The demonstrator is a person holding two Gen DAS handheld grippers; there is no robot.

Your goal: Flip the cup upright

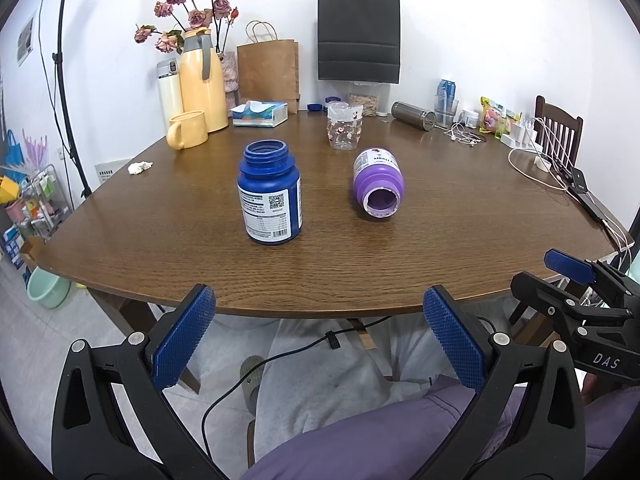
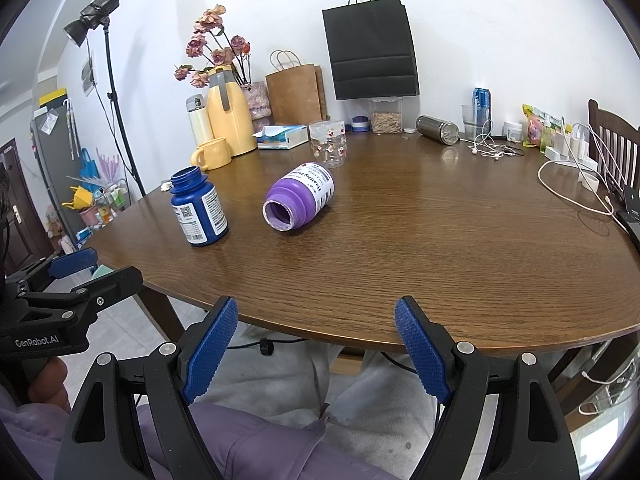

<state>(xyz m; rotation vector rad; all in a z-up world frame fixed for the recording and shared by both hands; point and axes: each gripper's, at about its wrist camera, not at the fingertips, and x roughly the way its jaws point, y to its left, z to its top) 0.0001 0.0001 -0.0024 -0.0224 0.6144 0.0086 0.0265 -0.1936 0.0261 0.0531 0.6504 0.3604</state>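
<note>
A purple plastic bottle with a white label (image 1: 378,184) lies on its side near the middle of the round brown wooden desk (image 1: 440,248), its open mouth facing the person seated at the near edge. Just to its left, apart from it, a dark blue plastic bottle (image 1: 269,196) stands upright, uncapped. The left gripper (image 1: 320,340) and right gripper (image 2: 316,350) hover before the desk edge, blue-padded fingers (image 2: 212,352) spread wide, holding nothing.
</note>
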